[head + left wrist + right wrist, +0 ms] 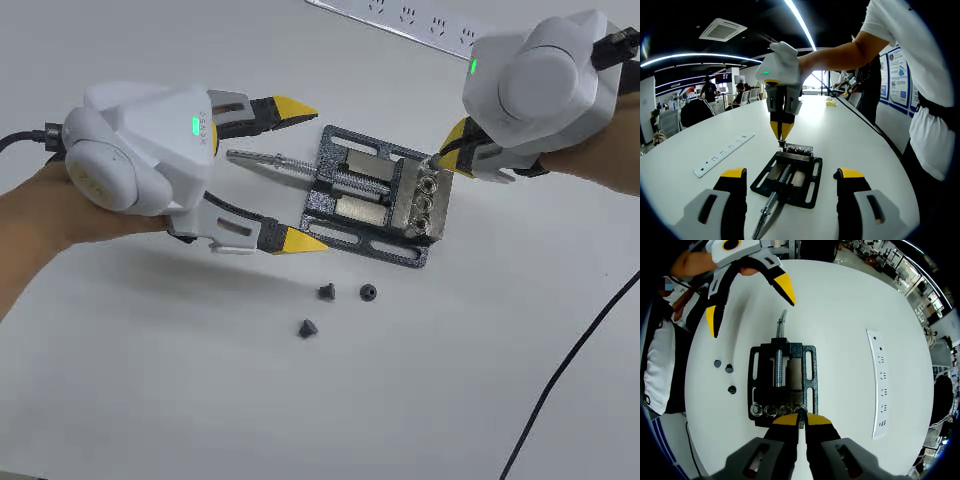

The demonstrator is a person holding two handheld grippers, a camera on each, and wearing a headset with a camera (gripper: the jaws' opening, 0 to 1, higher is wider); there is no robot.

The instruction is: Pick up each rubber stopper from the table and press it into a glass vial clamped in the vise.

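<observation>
On the white table [150, 380] the vise [375, 205] lies flat between my two tools, its long screw [265, 162] pointing toward my left side. A row of glass vials [424, 197] stands clamped at the far jaw of the vise, mouths up. From my right gripper view I count three open mouths side by side, and the spot at the end of the row is covered by my own tips.

My right gripper [440, 160] is over that end of the row with its yellow tips drawn together, just a thin line between them, right at the top of the end vial. A small dark bit shows at the very tips in the left gripper view – too small for me to say whether it is a stopper. I cannot tell either whether the tips touch the glass.

My left gripper [320, 177] is spread wide and holds nothing. It hovers at the screw end of the vise, one yellow tip on each side of the screw, apart from the metal.

Three dark stoppers [326, 291] lie loose on the table just beside the vise, on the side nearer me – two close together, the third a little nearer me.

A white power strip [410, 20] lies along the far edge, well apart from the work, and a black cable [570, 370] runs across the table at my right.
</observation>
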